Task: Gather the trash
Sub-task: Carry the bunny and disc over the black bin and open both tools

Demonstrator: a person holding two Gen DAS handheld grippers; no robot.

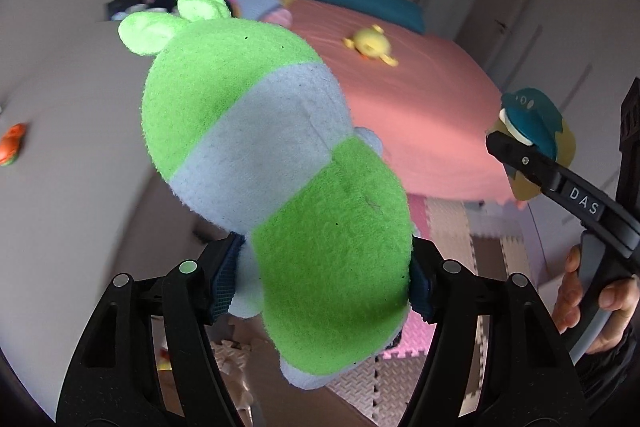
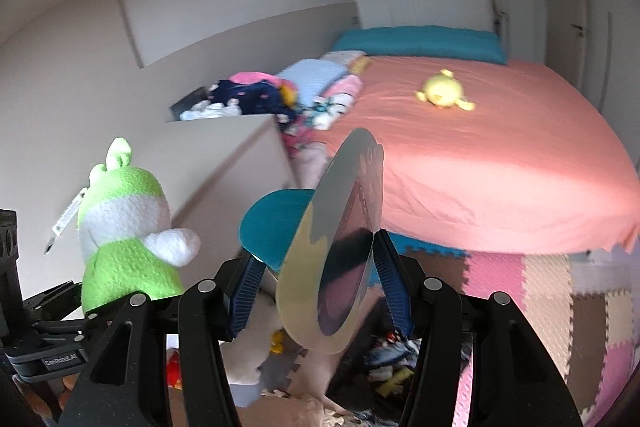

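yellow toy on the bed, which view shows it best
The right wrist view: the yellow toy lies in the open on the pink bed, nothing in front of it, though slightly blurred. The left wrist view also shows it, but smaller and blurrier, just past the green plush that fills the frame.

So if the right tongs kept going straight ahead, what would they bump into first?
Probably the pink bed. The right tongs, shut on a flat toy, point toward its near edge, though depth is hard to judge.
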